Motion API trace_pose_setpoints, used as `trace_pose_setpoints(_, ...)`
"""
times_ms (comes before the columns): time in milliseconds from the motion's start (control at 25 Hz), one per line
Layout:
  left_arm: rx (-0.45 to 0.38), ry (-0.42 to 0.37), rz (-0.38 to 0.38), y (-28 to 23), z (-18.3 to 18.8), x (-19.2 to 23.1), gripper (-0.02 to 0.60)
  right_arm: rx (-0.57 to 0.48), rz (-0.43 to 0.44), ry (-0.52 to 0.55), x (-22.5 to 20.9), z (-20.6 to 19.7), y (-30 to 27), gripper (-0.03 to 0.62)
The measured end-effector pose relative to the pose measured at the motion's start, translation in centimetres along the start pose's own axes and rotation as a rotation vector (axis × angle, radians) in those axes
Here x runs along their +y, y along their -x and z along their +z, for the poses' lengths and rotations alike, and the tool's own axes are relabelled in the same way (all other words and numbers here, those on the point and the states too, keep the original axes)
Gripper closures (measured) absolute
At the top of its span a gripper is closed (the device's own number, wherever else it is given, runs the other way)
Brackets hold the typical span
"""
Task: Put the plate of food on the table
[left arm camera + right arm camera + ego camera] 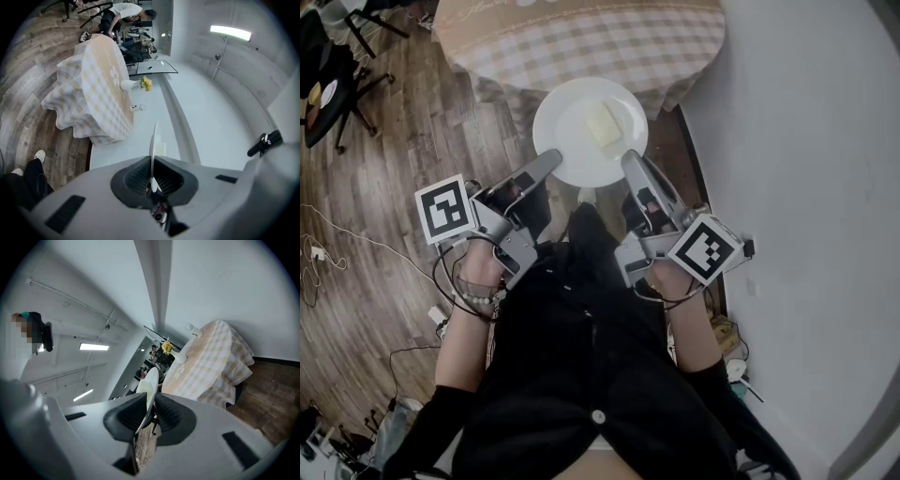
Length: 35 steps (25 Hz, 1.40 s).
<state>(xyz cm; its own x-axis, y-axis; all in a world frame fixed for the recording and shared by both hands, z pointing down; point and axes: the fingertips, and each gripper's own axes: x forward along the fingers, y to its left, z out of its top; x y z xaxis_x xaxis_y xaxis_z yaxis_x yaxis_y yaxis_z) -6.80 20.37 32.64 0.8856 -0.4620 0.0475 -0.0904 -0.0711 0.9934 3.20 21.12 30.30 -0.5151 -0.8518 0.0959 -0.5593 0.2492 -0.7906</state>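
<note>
I am holding the plate [572, 112] out in front of me with both grippers, one on each side of the rim nearest me. My left gripper [547, 162] is clamping the rim on its side, and my right gripper [632, 159] is clamping it on the other. In each gripper view the thin white edge is sitting pinched between the ribbed pads.

I am gripping at two points because a single pinch on the rim would, I judge, let such a wide, flat plate tip. The pale yellow piece of food [603, 127] lying near its middle could then slide off. Both grippers are pointing roughly level for the same reason, so the plate is lying flat.

The plate is hanging in the air just short of the worktop [581, 42] with the checked cloth, its far rim showing over the hanging cloth from above, and it is not yet set down. A small vase [129, 85] with yellow flowers is standing further along the worktop, apart from the near edge where I judge the plate should go.
</note>
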Motion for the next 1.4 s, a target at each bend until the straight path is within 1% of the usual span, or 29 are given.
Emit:
trace_pose_setpoints(200,-0.026,-0.004,0.010,-5.7,3.5,-1.2,0.571,0.017,0.017,-0.020,-2.7,5.7,-3.1,0.551)
trace_pose_setpoints(280,-0.041,0.001,0.007,-6.4,4.6,-0.9,0.571,0.023,0.019,-0.032,-3.4,6.3,-4.1,0.553)
trace_pose_setpoints(480,-0.093,0.008,-0.003,-6.6,7.8,-0.7,0.571,0.066,0.065,-0.001,-3.2,7.2,-7.9,0.553)
trace_pose_setpoints(600,-0.110,-0.002,-0.004,-7.0,7.3,-1.0,0.571,0.077,0.088,0.004,-3.3,7.7,-7.4,0.553)
trace_pose_setpoints(680,-0.121,-0.010,0.002,-7.8,7.3,-0.7,0.571,0.084,0.102,0.006,-4.1,8.2,-7.6,0.553)
trace_pose_setpoints(800,-0.145,-0.018,0.011,-9.2,8.6,-0.3,0.571,0.098,0.100,-0.017,-5.7,9.1,-8.9,0.553)
trace_pose_setpoints(920,-0.170,-0.020,0.008,-9.6,9.4,-0.9,0.571,0.117,0.124,-0.003,-5.3,10.0,-9.8,0.553)
trace_pose_setpoints(1160,-0.209,-0.018,0.013,-10.8,10.7,-0.9,0.571,0.149,0.134,-0.014,-6.4,11.3,-11.3,0.553)
trace_pose_setpoints(1280,-0.219,-0.022,0.018,-11.5,11.2,-0.7,0.571,0.162,0.152,0.000,-6.7,11.8,-11.9,0.553)
trace_pose_setpoints(1400,-0.225,-0.019,0.023,-11.9,11.4,-0.4,0.571,0.170,0.152,-0.003,-7.2,12.1,-12.3,0.553)
